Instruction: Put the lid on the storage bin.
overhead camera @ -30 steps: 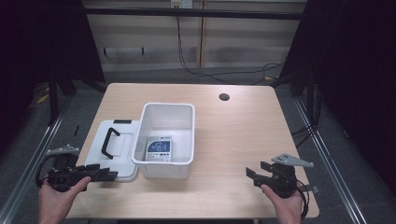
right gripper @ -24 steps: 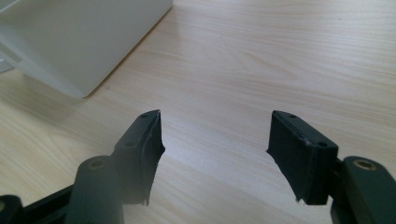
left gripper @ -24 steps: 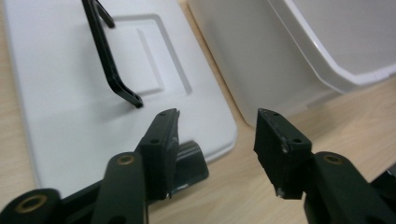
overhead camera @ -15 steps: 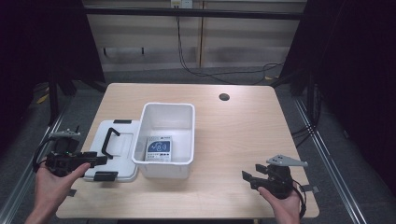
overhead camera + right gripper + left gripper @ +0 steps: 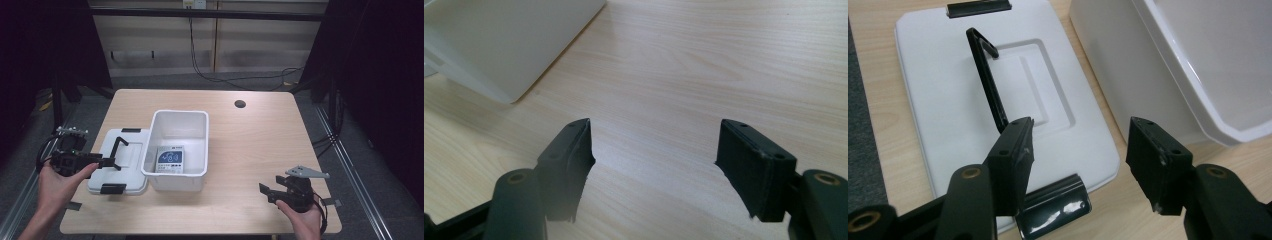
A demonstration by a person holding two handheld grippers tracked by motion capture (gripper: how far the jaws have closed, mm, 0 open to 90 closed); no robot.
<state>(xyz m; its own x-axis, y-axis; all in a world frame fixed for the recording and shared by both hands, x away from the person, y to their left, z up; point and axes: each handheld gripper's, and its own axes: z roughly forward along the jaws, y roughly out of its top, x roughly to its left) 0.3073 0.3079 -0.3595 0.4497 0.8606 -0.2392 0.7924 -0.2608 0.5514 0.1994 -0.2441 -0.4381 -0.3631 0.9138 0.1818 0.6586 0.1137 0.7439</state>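
I hold my left gripper (image 5: 107,162) over the near left part of the surface (image 5: 260,145), its jaws spread apart and gripping nothing. It hangs above the white lid (image 5: 125,162), which lies flat by the left edge, just beside the white bin (image 5: 180,122). In the left gripper view the lid (image 5: 948,100) fills the ground under my jaws, its black handle (image 5: 988,80) standing up from the recessed middle and running toward my left jaw. A black latch (image 5: 1053,207) sits on the lid's near edge between the jaws, and a second one (image 5: 979,7) on the far edge. The bin's wall (image 5: 1128,75) rises just right of the lid.

The bin stands open near the middle of the surface, with a blue-and-white packet (image 5: 170,160) lying at its bottom, toward the near wall.

My right gripper (image 5: 267,192) rests low near the near right corner, well apart from the bin, jaws wide and empty, bare wood (image 5: 704,75) showing between them and a corner of the bin (image 5: 509,45) farther off. A small dark hole (image 5: 240,104) marks the surface toward the far edge.
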